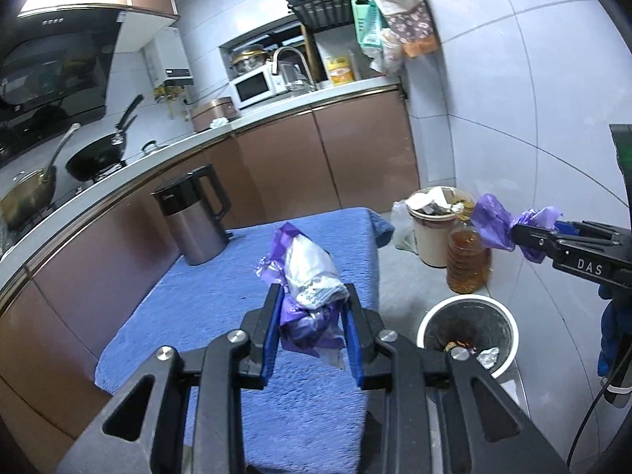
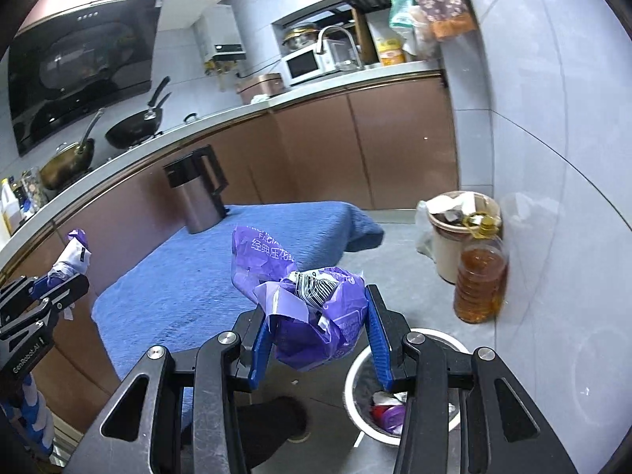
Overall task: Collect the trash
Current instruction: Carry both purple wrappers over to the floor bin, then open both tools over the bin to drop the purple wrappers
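Note:
My left gripper (image 1: 312,296) is shut on a crumpled purple and white wrapper (image 1: 308,272), held above the blue towel-covered table (image 1: 197,316). My right gripper (image 2: 316,300) is shut on a purple plastic wrapper (image 2: 312,308) with white print, held over the table's right edge, close to the white trash bin (image 2: 355,367) on the floor. The bin (image 1: 468,304) holds several scraps. In the left wrist view the right gripper (image 1: 513,235) comes in from the right with its purple wrapper (image 1: 493,221). In the right wrist view the left gripper (image 2: 67,276) shows at the left edge with its wrapper (image 2: 73,256).
A dark electric kettle (image 1: 193,213) stands at the table's far left corner. On the floor by the wall sit a full beige waste bin (image 1: 434,225) and a bottle of amber oil (image 1: 468,260). Brown cabinets and a counter with pans run along the left and back.

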`<state>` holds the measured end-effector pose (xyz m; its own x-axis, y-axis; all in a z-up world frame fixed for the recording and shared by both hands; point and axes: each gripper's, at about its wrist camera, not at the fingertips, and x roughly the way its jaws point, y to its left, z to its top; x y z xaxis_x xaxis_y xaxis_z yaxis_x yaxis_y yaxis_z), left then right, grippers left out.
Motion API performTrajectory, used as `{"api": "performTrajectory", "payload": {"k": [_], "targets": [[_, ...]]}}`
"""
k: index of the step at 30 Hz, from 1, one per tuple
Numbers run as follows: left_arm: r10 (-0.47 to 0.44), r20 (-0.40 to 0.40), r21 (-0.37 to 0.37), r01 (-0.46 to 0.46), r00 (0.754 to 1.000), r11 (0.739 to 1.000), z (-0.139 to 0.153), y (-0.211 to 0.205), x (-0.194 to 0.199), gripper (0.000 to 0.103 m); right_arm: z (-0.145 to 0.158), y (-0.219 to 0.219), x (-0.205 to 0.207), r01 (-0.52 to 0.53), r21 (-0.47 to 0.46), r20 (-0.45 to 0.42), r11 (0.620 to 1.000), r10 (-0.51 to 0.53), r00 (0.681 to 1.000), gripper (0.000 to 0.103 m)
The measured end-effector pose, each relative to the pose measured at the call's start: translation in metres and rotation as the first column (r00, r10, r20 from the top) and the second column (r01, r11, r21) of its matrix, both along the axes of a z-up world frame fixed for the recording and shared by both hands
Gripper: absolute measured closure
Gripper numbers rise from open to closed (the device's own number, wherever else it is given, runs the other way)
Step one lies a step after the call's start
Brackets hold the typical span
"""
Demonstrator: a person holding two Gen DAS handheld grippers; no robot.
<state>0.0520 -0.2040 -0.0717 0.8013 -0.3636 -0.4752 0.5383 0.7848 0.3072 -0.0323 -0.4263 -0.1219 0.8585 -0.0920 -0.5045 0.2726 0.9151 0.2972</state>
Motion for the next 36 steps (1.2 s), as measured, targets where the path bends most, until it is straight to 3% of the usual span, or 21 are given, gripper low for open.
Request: {"api": "performTrajectory", "payload": {"k": [4,8,13,19,23,28,33,36], "targets": [[-0.058,-0.073,0.005,0.059,0.996,0.998,-0.014,-0.026,0.01,0.075,-0.014,-0.014,-0.002,0.046,-0.005,-0.03,0.999,-0.046,0.998,0.06],[-0.133,-0.197,-0.008,0.134,0.971,0.991,-0.035,-0.06,0.029,0.075,-0.039,-0.032,0.003,0.089,0.009,-0.089,0.996,-0.088,0.992,0.06],[-0.226,-0.371,-0.029,0.232,0.901,0.972,-0.074,-0.115,0.059,0.075,-0.086,-0.06,0.016,0.146,0.043,-0.193,0.988,-0.135,0.972,0.06],[-0.272,-0.514,-0.044,0.292,0.813,0.955,-0.121,-0.167,0.091,0.074,-0.144,-0.089,0.038,0.188,0.071,-0.315,0.98,-0.157,0.936,0.058],[-0.29,-0.555,-0.051,0.316,0.78,0.947,-0.143,-0.192,0.1,0.06,-0.184,-0.105,0.055,0.202,0.085,-0.392,0.976,-0.154,0.907,0.053],[-0.304,-0.577,-0.069,0.326,0.758,0.943,-0.15,-0.2,0.109,0.051,-0.215,-0.114,0.06,0.236,0.093,-0.449,0.967,-0.17,0.877,0.046],[-0.301,-0.577,-0.085,0.31,0.76,0.947,-0.147,-0.199,0.112,0.049,-0.215,-0.116,0.056,0.251,0.074,-0.454,0.965,-0.191,0.87,0.041],[-0.298,-0.556,-0.087,0.302,0.776,0.949,-0.137,-0.188,0.111,0.049,-0.211,-0.12,0.057,0.257,0.068,-0.452,0.964,-0.2,0.869,0.037]]}}
